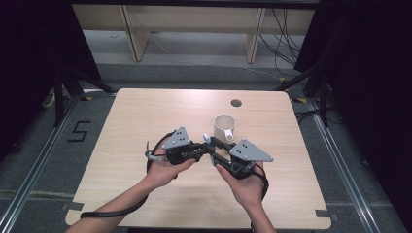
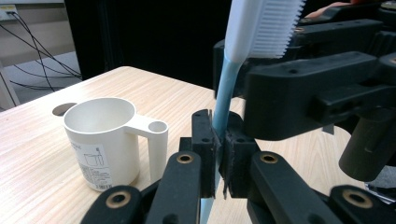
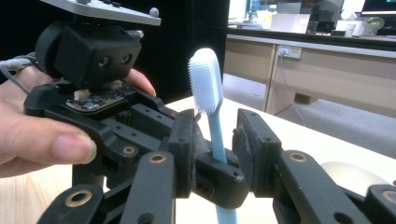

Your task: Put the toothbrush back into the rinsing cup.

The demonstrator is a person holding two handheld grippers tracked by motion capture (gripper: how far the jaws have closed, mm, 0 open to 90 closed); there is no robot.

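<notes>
Left hand-held gripper (image 2: 217, 154) clamped tight on toothbrush (image 2: 227, 93) handle, brush upright, head up. Right hand-held gripper (image 3: 212, 140) part-open, jaws straddling the handle, not pressing. Cup (image 2: 109, 140) stands just beyond on the bench (image 2: 37, 186).

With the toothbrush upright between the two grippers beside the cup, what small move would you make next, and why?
Probably close the right gripper fully on the toothbrush handle. The left gripper clamps the handle low down, head up, while the right jaws stand either side without pressing. Once it is gripped, the left could let go near the cup.
</notes>
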